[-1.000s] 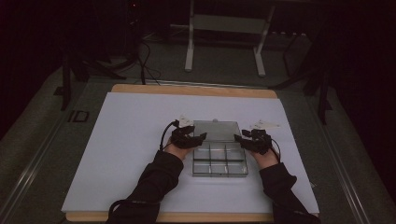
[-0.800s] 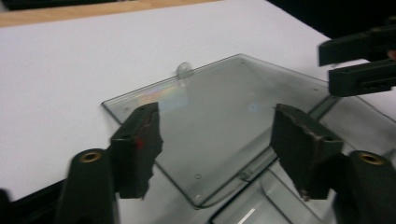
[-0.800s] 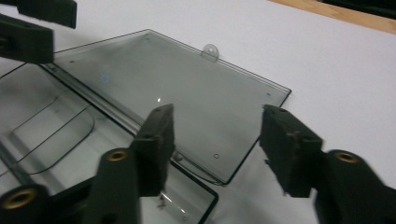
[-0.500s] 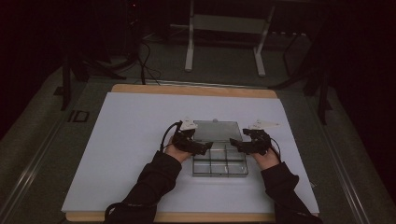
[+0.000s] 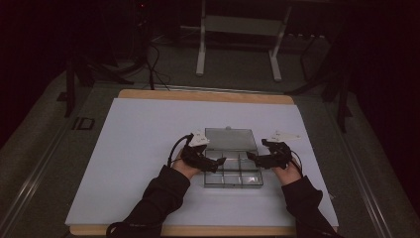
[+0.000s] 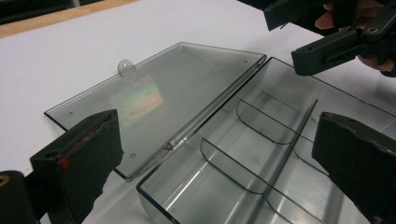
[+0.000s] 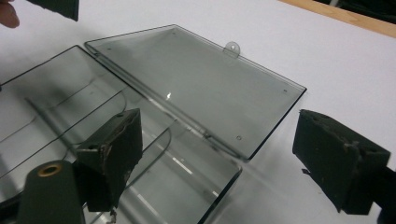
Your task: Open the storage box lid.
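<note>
Clear smoky plastic compartment box (image 5: 233,171) sits centre frame on the white-covered counter (image 5: 138,148), its lid (image 5: 231,137) laid flat behind it. Left claw (image 5: 220,162) and right claw (image 5: 251,157), a second ago nearer the lid, now flank the box; both jaws have just been opening, spread, nothing between them.
</note>
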`<state>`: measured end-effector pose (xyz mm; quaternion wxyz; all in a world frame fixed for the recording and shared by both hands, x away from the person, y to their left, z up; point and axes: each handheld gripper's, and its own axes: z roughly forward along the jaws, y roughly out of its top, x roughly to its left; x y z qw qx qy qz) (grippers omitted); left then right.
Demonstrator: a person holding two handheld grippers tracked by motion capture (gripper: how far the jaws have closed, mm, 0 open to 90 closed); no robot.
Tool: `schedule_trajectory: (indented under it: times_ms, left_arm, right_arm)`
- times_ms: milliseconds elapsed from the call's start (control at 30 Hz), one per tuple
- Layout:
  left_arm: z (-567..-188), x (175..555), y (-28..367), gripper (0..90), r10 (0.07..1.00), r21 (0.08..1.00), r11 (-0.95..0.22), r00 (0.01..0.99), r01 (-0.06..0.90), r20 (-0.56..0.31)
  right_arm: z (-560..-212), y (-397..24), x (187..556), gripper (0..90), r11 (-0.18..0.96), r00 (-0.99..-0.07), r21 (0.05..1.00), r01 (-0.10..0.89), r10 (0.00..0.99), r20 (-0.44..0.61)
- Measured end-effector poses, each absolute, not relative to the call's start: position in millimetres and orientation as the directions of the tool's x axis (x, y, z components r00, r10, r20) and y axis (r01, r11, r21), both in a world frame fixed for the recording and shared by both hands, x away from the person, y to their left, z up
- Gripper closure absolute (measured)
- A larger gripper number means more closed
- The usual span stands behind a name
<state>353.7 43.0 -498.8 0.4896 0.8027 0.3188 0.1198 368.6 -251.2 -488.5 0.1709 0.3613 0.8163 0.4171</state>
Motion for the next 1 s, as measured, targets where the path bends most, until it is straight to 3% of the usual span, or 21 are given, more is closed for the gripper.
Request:
schedule_trajectory:
  times_ms: [500, 1000]
  left_arm:
    - [-489, 324, 59, 2.9, 0.602, 0.865, -0.326, 0.789, 0.382, -0.121]
    - [-502, 294, 80, 2.9, 0.615, 0.857, -0.351, 0.783, 0.378, -0.094]
  right_arm:
    - [-484, -268, 343, 15.9, 0.407, -0.697, 0.809, 0.423, 0.717, 0.004]
    - [-487, -281, 322, 15.9, 0.439, -0.720, 0.803, 0.403, 0.694, -0.018]
